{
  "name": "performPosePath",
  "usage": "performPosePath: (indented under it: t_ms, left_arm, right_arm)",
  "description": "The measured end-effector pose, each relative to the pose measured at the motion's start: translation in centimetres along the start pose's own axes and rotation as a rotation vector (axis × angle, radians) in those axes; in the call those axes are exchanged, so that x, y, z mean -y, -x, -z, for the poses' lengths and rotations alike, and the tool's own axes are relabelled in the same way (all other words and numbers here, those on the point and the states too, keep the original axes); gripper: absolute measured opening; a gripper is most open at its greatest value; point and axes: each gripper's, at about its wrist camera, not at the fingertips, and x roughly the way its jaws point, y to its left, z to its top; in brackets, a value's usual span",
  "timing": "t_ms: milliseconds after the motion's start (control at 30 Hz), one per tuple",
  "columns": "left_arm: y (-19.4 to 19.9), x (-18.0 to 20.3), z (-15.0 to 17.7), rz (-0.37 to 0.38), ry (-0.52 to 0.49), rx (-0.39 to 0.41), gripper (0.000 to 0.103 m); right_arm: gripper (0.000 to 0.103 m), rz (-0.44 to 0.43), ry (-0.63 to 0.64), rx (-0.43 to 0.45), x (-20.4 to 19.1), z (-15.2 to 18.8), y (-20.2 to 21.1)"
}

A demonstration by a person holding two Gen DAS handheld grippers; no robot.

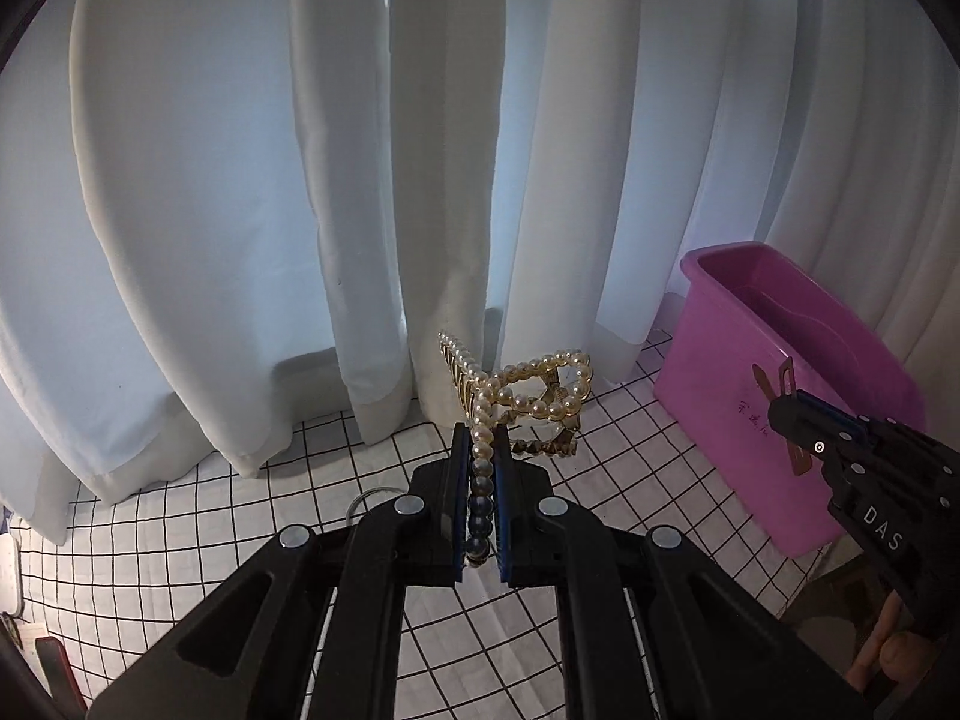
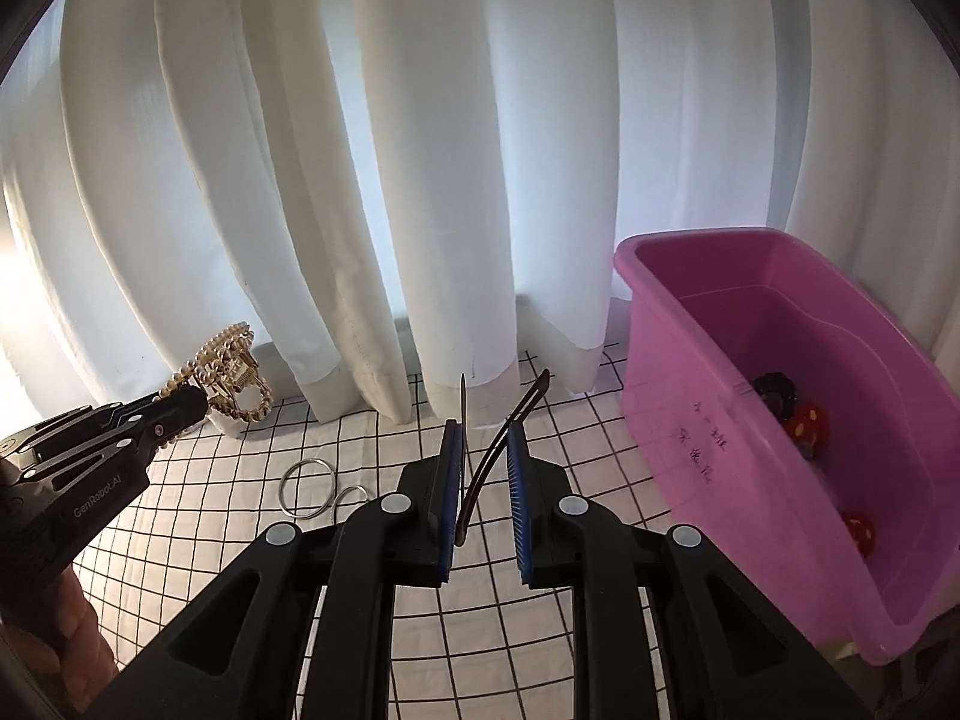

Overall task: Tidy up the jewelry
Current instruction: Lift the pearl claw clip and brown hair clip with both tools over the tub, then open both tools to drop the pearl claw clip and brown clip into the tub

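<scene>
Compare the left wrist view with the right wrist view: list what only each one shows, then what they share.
Only the left wrist view: the left gripper close up, its pads shut on the pearl-studded gold hair claw, and a red object at the lower left edge.

Only the right wrist view: dark and red items inside the pink plastic tub, and the full silver metal ring on the cloth.

Both: white curtains, black-grid white cloth, the tub, the claw, and the right gripper shut on a thin brown metal hair clip.

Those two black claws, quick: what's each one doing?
Left gripper: shut on the gold pearl-studded hair claw.
Right gripper: shut on the thin brown metal hair clip.
</scene>
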Motion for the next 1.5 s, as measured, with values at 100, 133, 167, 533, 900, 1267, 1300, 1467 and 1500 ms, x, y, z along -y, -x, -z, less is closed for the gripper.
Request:
performPosePath:
  t_ms: [100,133,167,533,900,1267,1300,1467,1500]
  left_arm:
    - [-1.0,3.7,-1.5,0.049,-0.033,0.023,0.008]
    - [-1.1,4.8,-2.1,0.061,-0.044,0.033,0.008]
    - [-1.4,5.9,-2.7,0.072,-0.053,0.04,0.008]
    - [-6.1,19.9,-7.7,0.194,-0.145,0.043,0.008]
    - [-13.6,29.0,-9.6,0.199,-0.204,-0.072,0.008]
    - [-19.7,31.0,-9.7,0.156,-0.202,-0.255,0.008]
    - [-20.2,31.1,-9.6,0.153,-0.202,-0.266,0.008]
    - [-21.1,31.6,-9.2,0.122,-0.22,-0.292,0.01]
    - [-21.1,31.8,-9.2,0.113,-0.226,-0.278,0.012]
  right_arm:
    - [0.015,0.042,-0.024,0.035,3.2,-1.2,1.8]
    - [0.015,0.055,-0.031,0.045,4.5,-1.5,2.4]
    - [0.015,0.066,-0.038,0.051,5.7,-1.8,2.8]
    - [0.015,0.149,-0.099,0.028,19.0,-2.8,4.1]
    - [0.015,0.079,-0.167,-0.102,26.6,-2.2,0.1]
    - [0.015,0.022,-0.178,-0.205,28.1,-2.1,-3.6]
    - [0.015,0.022,-0.178,-0.212,28.2,-2.1,-3.8]
    - [0.018,0.023,-0.177,-0.229,28.4,-2.1,-4.4]
    - [0.02,0.024,-0.177,-0.229,28.5,-2.1,-4.3]
